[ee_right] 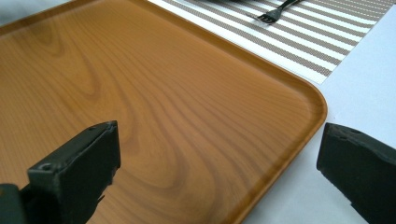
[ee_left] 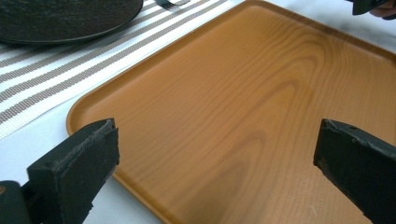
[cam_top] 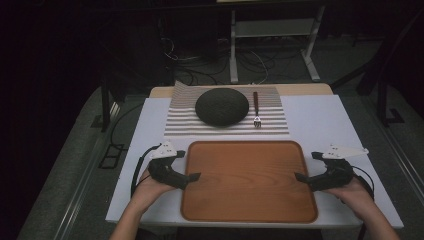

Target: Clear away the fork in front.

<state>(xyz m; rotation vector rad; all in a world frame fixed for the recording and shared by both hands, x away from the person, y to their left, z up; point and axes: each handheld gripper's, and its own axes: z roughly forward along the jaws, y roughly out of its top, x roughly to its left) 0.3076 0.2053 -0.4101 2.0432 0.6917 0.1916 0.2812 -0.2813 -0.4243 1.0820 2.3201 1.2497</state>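
Note:
A bare wooden tray lies on the white table top, near the front edge. My left gripper is at the tray's left rim, open, its jaws pointing inward over the edge. My right gripper mirrors it at the right rim, also open. In the left gripper view the jaws of that gripper stand wide apart above the tray, with nothing between them. The right gripper view shows its jaws straddling the tray's corner rim, clear of it.
Behind the tray, a striped placemat carries a dark round plate and a fork to its right. White table cover surrounds them. Beyond the table are a dark floor, cables and a metal stand.

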